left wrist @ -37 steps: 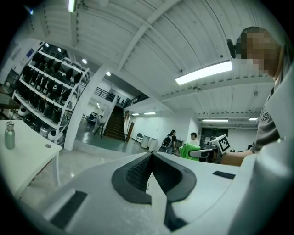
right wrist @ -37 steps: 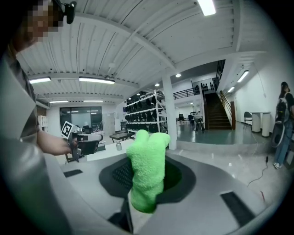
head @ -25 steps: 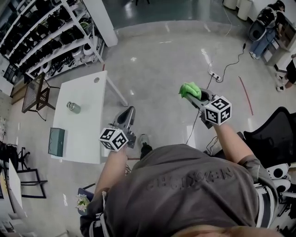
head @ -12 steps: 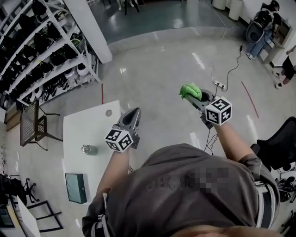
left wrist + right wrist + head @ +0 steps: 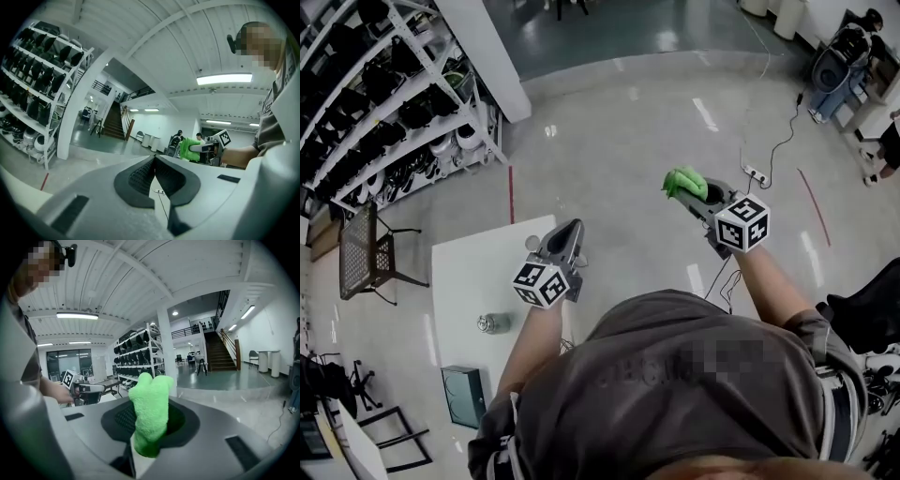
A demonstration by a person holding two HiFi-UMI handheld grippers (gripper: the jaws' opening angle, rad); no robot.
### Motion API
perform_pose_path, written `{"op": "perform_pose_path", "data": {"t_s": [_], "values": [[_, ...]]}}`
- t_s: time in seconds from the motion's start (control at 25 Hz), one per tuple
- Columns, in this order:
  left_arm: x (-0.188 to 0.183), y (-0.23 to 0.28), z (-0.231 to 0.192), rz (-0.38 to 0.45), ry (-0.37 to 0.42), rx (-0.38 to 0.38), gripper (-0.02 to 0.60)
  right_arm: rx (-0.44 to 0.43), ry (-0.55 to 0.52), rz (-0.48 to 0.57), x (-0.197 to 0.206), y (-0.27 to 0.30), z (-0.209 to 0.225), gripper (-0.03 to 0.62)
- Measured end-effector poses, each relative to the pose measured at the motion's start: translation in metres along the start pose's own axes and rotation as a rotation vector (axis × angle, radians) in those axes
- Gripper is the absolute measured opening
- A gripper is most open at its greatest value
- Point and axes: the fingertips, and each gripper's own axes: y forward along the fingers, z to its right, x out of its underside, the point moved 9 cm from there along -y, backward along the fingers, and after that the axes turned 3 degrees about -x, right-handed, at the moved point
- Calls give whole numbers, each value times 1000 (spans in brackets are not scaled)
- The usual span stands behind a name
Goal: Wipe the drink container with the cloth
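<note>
The drink container point(image 5: 492, 323) on the worktop point(image 5: 478, 272) is too small in the head view to tell its lid, or whether it stands or lies; it looks like a silvery can or jar. The worktop's near right part is hidden behind the left gripper point(image 5: 570, 230) and the person's left forearm point(image 5: 530, 342). The lower end of the cloth point(image 5: 150, 404) is buried between the jaws of the right gripper point(image 5: 696, 193), and in the right gripper view the cloth covers the jaw tips. The dark box point(image 5: 464, 394) at the worktop's near left shows no readable detail. The shelf rack point(image 5: 384, 103) is cut off by the left and top edges, and its dark goods are too small to name. At far right, a black chair point(image 5: 872, 319) is cut by the edge.
</note>
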Motion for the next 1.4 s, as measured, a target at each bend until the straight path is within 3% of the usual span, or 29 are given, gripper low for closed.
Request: {"op": "perform_pose_path", "data": {"t_s": [0.32,0.72,1.2,1.4], "values": [[6,51,0,8,19,-102,5,-78,1,-9,1,18,69,87],[12,144,25,92,-41,-211,5,-152,-31,-55,-10,9,181,87],[-1,119,-15,74,3,-211,5,-171,-11,-56,-13,52,157,87],[-2,104,-18,90,-18,-241,5,-216,-35,-77,-25,71,146,87]]}}
